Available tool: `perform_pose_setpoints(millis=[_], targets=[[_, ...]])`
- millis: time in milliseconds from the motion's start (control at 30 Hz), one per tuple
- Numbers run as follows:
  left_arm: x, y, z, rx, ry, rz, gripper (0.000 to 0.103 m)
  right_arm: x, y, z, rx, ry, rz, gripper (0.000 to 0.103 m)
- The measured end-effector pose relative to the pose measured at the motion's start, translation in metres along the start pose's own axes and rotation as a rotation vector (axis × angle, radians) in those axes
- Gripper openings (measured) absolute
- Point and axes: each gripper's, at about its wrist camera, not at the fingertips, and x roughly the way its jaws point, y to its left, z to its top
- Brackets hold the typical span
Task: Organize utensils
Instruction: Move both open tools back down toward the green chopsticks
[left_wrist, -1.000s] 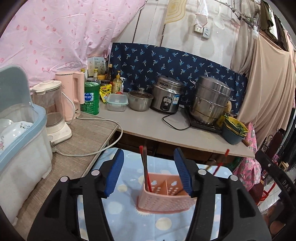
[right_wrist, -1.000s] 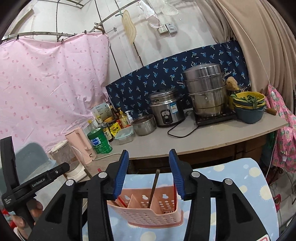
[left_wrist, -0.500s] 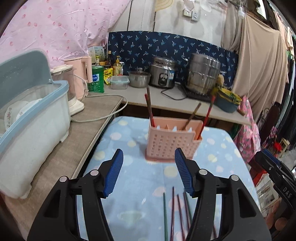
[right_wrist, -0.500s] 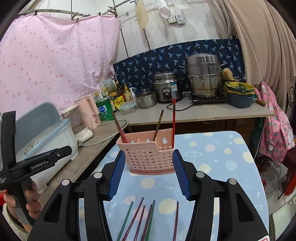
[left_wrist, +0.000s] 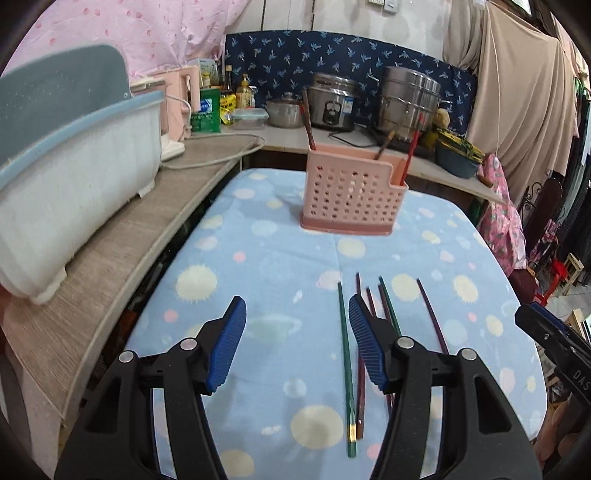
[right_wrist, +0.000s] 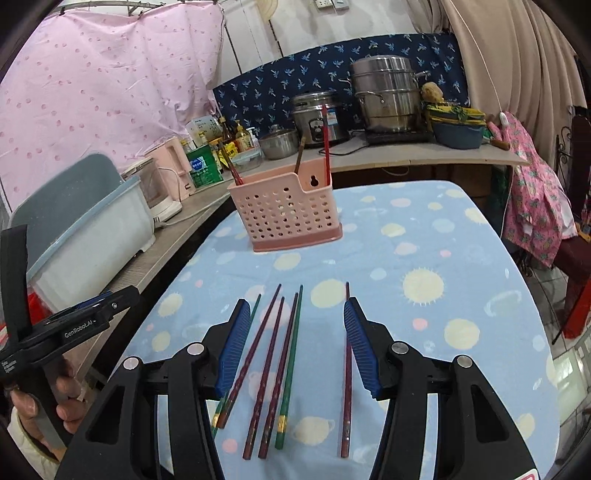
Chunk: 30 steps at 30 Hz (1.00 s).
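My left hand-held gripper (left_wrist: 297, 341) hung over the tabletop (left_wrist: 258, 258) with its jaws apart and nothing between them, a green chopstick (left_wrist: 345, 365) lying just beside its right finger. Further right, my right hand-held gripper (right_wrist: 293, 345) stood with jaws parted and unclamped above the loose chopsticks (right_wrist: 275, 365) lying side by side on the blue spotted cloth. Beyond them the pink utensil basket (right_wrist: 286, 212) stood upright, a few chopsticks standing in it.
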Motion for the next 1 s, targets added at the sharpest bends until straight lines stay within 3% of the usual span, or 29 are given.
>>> perform_pose_setpoints(millis=[300,467,700,1000], targets=[[0.009,-0.004,-0.049,0.000,0.084,-0.012,0.055,-0.004,-0.009,-0.048,-0.034,0.054,-0.094,0.052],[0.016,-0.007,-0.073,-0.003,0.139,-0.021,0.055,0.003,-0.008,-0.071,-0.043,0.102,-0.081,0.050],[0.023,-0.018,-0.099,0.026,0.188,-0.046,0.055,0.019,0.006,-0.096,-0.063,0.169,-0.043,0.034],[0.036,-0.029,-0.118,0.050,0.241,-0.070,0.054,0.023,0.015,-0.103,-0.083,0.182,-0.042,0.033]])
